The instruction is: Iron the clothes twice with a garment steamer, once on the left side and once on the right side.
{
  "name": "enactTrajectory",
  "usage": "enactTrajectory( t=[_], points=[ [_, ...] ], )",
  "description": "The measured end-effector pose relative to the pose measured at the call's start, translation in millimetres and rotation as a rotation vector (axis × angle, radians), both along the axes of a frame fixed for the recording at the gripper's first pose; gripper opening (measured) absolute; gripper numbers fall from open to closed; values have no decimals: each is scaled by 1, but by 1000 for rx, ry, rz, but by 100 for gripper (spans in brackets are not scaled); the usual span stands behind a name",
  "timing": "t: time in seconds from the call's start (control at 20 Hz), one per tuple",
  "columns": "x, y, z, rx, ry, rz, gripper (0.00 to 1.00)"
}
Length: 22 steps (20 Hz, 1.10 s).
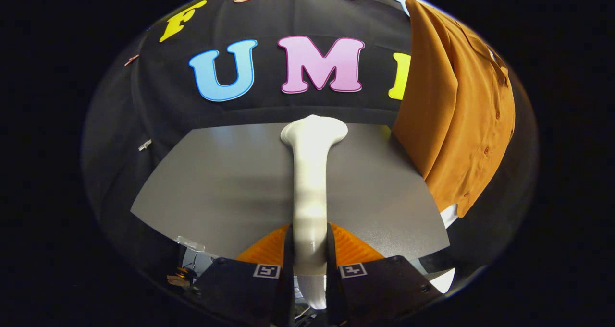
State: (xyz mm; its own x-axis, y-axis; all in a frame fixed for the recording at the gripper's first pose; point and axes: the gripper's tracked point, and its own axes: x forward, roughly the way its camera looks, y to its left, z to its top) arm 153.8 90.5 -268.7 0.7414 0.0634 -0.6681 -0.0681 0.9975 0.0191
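A white garment steamer (310,183) runs straight ahead from between my fingers, its flared head pointing toward the booth wall. My gripper (310,250) is shut on the steamer's handle, one finger pressed against each side. An orange-brown buttoned shirt (456,111) hangs to the right of the steamer head and a little beyond it, its hem dropping past the table's right edge. The steamer head stands apart from the shirt, to its left.
A grey table (216,183) lies under the steamer, reaching from the fingers to the black cloth wall. Something white (449,215) shows under the shirt's hem at the table's right edge. Small clutter (185,269) sits below the table's near-left edge.
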Motion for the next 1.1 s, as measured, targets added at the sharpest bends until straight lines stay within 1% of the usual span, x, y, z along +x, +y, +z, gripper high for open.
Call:
enactTrajectory(
  t=[0.15, 0.3, 0.5, 0.75, 0.95, 1.1],
  points=[
    [-10, -6, 17, 17, -41, -12, 30],
    [-23, -8, 49, 59, -121, -14, 30],
    [-39, -22, 105, 62, -266, -30, 30],
    [-71, -45, 182, 72, -467, -40, 30],
    [-93, -78, 240, 71, -650, -72, 29],
    [-100, -107, 264, 59, -751, -97, 29]
  ],
)
